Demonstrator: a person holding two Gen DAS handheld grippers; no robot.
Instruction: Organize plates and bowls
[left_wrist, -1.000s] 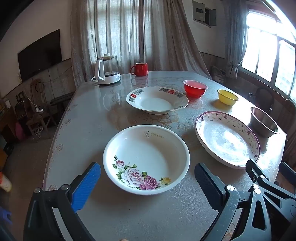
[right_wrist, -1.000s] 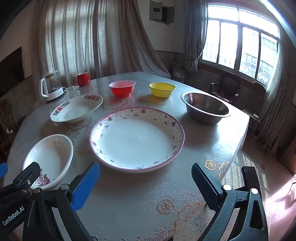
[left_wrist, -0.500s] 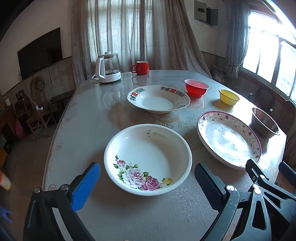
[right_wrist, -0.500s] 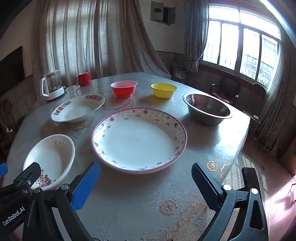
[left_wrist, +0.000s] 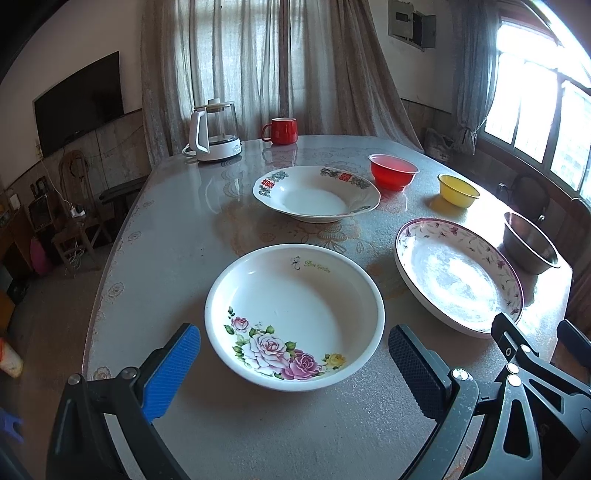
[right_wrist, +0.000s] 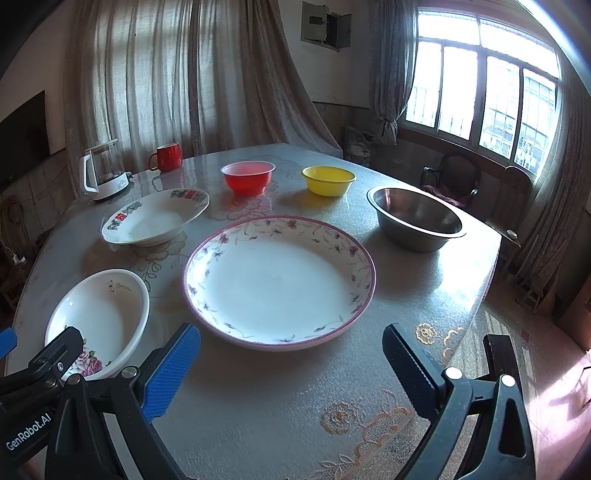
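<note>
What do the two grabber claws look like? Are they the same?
Yes. The left gripper and right gripper each have black frames with silver bolts, one bright blue ribbed pad and one black ribbed pad. White "GenRobot.AI" lettering shows on the left one's side in the right camera. No cables or sleeves are visible.

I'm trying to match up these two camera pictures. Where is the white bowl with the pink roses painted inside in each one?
Left wrist view: the rose bowl sits low in the centre, just ahead of the open left gripper.
Right wrist view: the same bowl lies at the lower left edge, partly hidden by the left gripper's frame.
Shared landmark: the large purple-rimmed plate beside it.
</note>
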